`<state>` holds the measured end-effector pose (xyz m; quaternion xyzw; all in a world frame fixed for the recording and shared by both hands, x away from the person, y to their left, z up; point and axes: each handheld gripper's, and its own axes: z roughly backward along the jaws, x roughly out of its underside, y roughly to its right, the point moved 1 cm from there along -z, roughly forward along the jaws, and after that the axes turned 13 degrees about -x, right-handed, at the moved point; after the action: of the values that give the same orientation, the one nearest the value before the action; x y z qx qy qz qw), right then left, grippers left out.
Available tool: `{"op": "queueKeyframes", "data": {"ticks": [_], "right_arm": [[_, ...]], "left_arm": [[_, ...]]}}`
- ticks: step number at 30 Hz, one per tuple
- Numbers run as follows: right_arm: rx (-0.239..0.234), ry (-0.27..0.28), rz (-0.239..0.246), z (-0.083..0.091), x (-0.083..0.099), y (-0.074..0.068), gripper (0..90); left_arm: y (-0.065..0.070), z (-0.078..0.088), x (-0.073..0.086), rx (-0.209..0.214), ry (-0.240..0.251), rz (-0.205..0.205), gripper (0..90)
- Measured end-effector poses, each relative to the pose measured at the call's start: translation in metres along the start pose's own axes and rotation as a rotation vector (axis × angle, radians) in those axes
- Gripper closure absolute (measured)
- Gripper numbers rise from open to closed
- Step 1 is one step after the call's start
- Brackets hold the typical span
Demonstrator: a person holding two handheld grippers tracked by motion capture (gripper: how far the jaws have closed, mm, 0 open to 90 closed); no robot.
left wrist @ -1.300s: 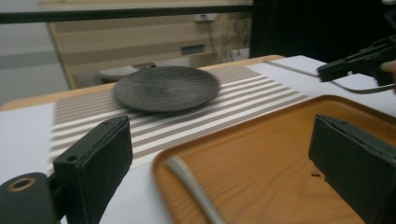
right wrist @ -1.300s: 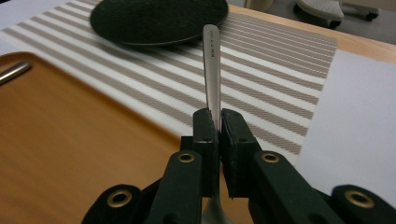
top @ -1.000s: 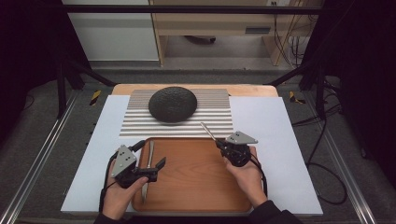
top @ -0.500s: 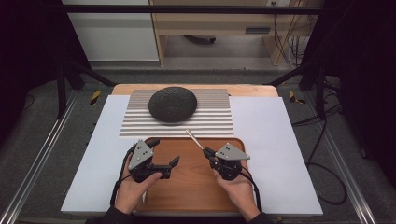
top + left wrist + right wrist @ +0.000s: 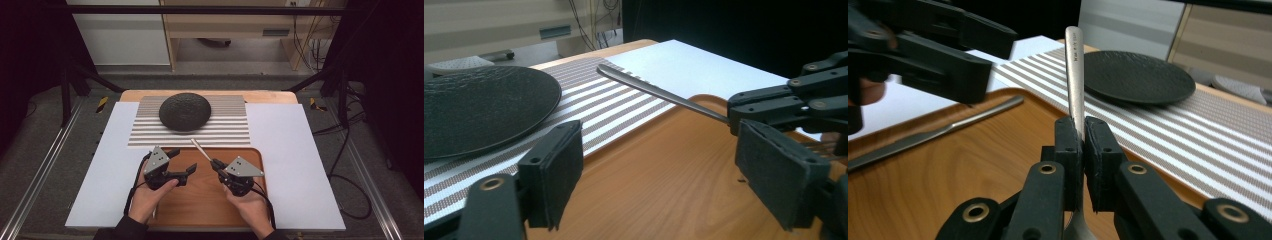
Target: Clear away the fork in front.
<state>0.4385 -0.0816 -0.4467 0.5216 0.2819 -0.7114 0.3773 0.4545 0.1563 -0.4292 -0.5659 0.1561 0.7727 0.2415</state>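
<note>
My right gripper (image 5: 216, 164) is shut on a slim metal utensil (image 5: 201, 149) over the wooden tray (image 5: 200, 210). The utensil's handle (image 5: 1074, 70) sticks up and away toward the black plate (image 5: 185, 111). In the right gripper view the two pads clamp the handle from both sides. My left gripper (image 5: 185, 159) hovers over the tray just left of it. Its jaws are apart and have just been closing, with nothing between them (image 5: 659, 165). In the left gripper view the held utensil (image 5: 659, 92) crosses a little beyond the jaws.
The plate (image 5: 479, 110) rests on a striped placemat (image 5: 225, 130) behind the tray. A white mat (image 5: 290, 165) lies under everything on the wooden table. A second long metal utensil (image 5: 948, 129) lies flat on the tray near the left gripper.
Both hands have drawn in toward the middle of the tray: the left gripper to the right, the right gripper to the left with the utensil in it. The left jaws stand narrower.
</note>
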Motion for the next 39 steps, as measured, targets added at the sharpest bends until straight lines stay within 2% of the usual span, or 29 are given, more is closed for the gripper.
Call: {"op": "queueKeyframes", "data": {"ticks": [3, 5, 8, 10, 12, 17, 20, 24, 28, 39], "right_arm": [[-0.009, 0.012, 0.011, -0.001, -0.003, -0.004, 85.2], [-0.026, 0.024, 0.000, -0.003, -0.004, -0.006, 85.2], [-0.037, 0.032, 0.006, -0.006, -0.007, -0.010, 85.2], [-0.041, 0.034, 0.008, -0.008, -0.008, -0.012, 85.2], [-0.049, 0.041, 0.002, -0.010, -0.010, -0.014, 85.1], [-0.062, 0.051, -0.003, -0.013, -0.012, -0.017, 85.1], [-0.072, 0.054, -0.008, -0.015, -0.013, -0.018, 85.1], [-0.081, 0.058, -0.010, -0.016, -0.015, -0.020, 85.1], [-0.089, 0.060, -0.015, -0.017, -0.016, -0.021, 85.1], [-0.097, 0.058, -0.017, -0.018, -0.016, -0.022, 85.1]], "left_arm": [[-0.001, -0.001, -0.005, 0.014, 0.008, 0.039, 25.5], [-0.001, -0.001, -0.009, 0.018, 0.007, 0.053, 28.5], [-0.002, -0.001, -0.014, 0.006, 0.003, 0.081, 33.5], [-0.003, -0.003, -0.015, 0.013, -0.009, 0.100, 35.5], [-0.004, -0.004, -0.015, 0.003, -0.020, 0.110, 39.4], [-0.005, -0.006, -0.015, 0.019, -0.017, 0.141, 43.3], [-0.004, -0.005, -0.016, 0.011, -0.006, 0.171, 46.2], [-0.004, -0.003, -0.018, 0.000, 0.014, 0.185, 53.2], [-0.004, -0.002, -0.019, 0.008, 0.021, 0.205, 58.8], [0.001, -0.003, -0.020, 0.017, 0.028, 0.201, 63.5]]}}
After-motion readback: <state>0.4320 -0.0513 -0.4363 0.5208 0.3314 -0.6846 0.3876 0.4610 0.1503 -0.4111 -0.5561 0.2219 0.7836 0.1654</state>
